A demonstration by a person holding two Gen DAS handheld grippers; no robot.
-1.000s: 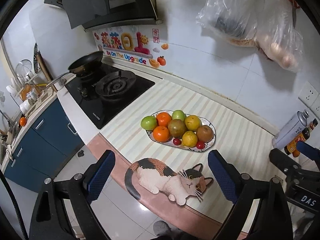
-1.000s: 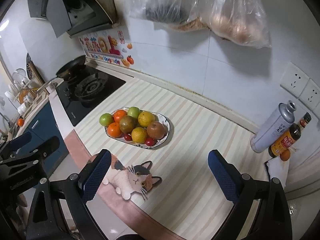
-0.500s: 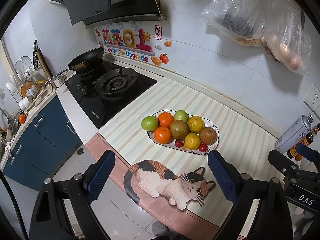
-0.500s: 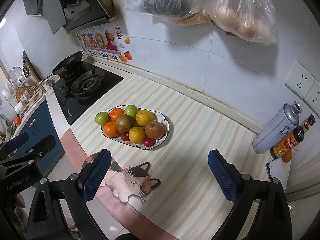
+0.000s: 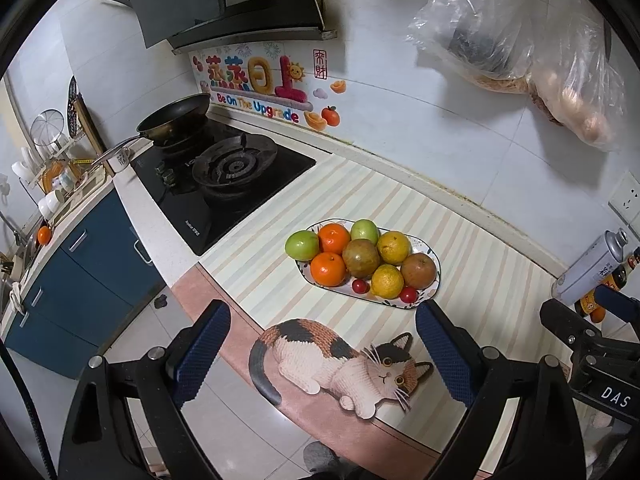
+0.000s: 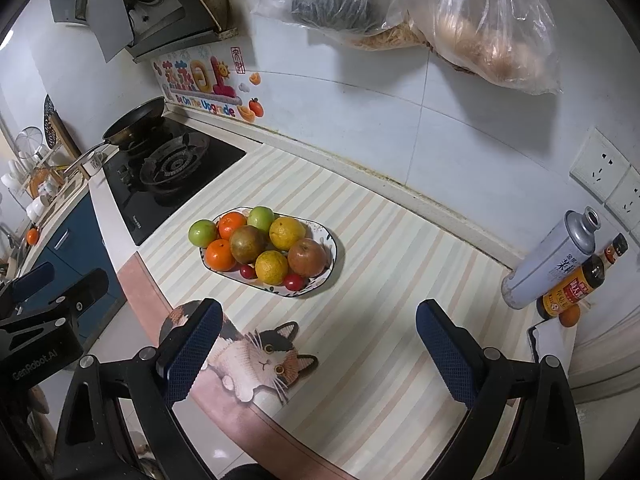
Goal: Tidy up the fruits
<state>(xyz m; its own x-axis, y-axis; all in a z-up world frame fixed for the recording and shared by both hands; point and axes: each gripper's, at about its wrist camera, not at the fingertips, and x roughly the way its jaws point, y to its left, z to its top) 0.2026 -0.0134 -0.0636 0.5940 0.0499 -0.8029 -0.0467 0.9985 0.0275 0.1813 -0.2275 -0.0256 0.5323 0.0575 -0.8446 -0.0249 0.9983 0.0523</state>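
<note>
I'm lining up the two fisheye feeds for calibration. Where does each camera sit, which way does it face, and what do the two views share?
Left wrist: sits on the left gripper, open, looking down across the striped counter at the oval patterned fruit plate; the right gripper shows at its right edge.
Right wrist: sits on the right gripper, open, facing the same oval patterned fruit plate; the left gripper shows at its left edge.
Shared: the plate, cat-shaped mat, black gas stove, silver can.

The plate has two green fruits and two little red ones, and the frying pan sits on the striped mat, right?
Not quite. The frying pan sits on the black stove, not the striped mat, as the left wrist view shows. The plate does hold two green fruits and two little red ones.
</note>
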